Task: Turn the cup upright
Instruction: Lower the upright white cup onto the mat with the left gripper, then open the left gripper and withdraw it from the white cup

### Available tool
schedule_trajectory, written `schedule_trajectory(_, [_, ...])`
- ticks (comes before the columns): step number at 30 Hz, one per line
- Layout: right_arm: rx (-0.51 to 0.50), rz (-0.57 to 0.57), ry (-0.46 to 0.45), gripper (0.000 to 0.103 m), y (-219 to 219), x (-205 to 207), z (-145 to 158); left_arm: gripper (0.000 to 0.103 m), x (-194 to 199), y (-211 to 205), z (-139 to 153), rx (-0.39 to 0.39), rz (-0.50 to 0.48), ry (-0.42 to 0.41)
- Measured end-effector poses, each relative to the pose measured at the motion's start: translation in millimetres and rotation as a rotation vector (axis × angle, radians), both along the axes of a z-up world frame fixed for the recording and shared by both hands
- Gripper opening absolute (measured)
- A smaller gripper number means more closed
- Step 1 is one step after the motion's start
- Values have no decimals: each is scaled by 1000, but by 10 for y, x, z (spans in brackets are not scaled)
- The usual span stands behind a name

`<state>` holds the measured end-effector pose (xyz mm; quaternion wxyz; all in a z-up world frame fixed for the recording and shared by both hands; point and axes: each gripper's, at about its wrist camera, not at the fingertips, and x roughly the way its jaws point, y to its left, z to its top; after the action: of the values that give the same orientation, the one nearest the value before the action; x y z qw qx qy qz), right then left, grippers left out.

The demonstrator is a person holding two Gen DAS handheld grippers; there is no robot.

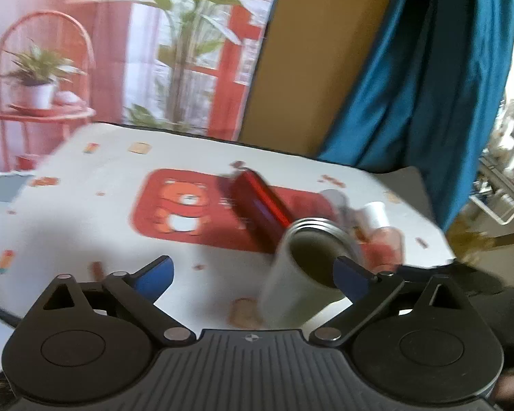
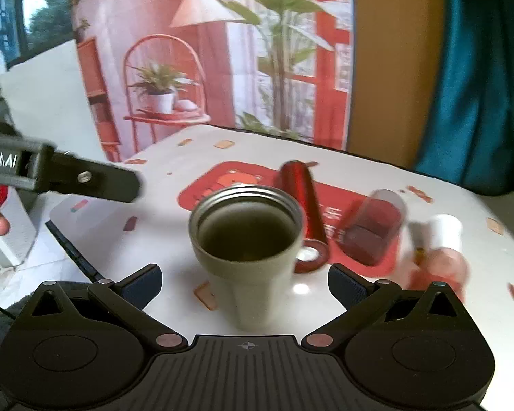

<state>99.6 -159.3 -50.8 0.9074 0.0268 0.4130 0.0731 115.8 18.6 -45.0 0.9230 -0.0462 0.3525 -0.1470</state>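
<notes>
The grey cup (image 2: 248, 257) was already standing mouth-up dead center between the wide-open, empty right gripper (image 2: 245, 282), left gripper (image 1: 253, 275) also spread and empty, so a clumsy nudge toward 2 o'clock could've tipped it onto the red bottle (image 2: 300, 193).

From my left claw's camera everything is smeared by motion: the cup (image 1: 301, 274) is a pale blur, its base lost behind my claw body. The red cylinder (image 1: 260, 205) beyond it has no sharp edges. Far right, a white-capped bottle (image 1: 377, 219) is too blurred to identify. From my right claw's camera, my left claw (image 2: 85, 178) is cut off by the left edge, and the clear container (image 2: 373, 229) is soft.
</notes>
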Motion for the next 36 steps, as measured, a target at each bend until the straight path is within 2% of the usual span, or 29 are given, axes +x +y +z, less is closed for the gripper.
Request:
schedule_trajectory(3, [6, -54, 24, 103, -59, -123, 154, 103, -104, 65, 61, 69, 41, 2])
schedule_trajectory(8, [23, -133, 38, 103, -132, -327, 393, 103, -325, 244, 186, 110, 88, -5])
schedule_trajectory(12, [9, -156, 15, 103, -85, -549, 573, 103, -526, 352, 272, 143, 121, -20])
schedule_trajectory(17, [-57, -171, -32, 103, 13, -771, 725, 103, -762, 375, 352, 181, 156, -58])
schedule_trajectory(20, [-71, -187, -45, 103, 41, -895, 731, 103, -871, 348, 381, 188, 184, -92])
schedule_trajectory(22, [-120, -196, -54, 103, 92, -949, 707, 103, -914, 309, 383, 182, 198, -108])
schedule_trajectory(24, [-142, -203, -52, 103, 122, -987, 685, 103, -957, 272, 367, 210, 207, -129])
schedule_trajectory(27, [-133, -214, -58, 103, 121, -1053, 682, 103, -1007, 210, 365, 249, 220, -146])
schedule_trajectory(36, [-104, -243, -58, 103, 62, -1087, 642, 103, -1030, 185, 338, 244, 232, -126])
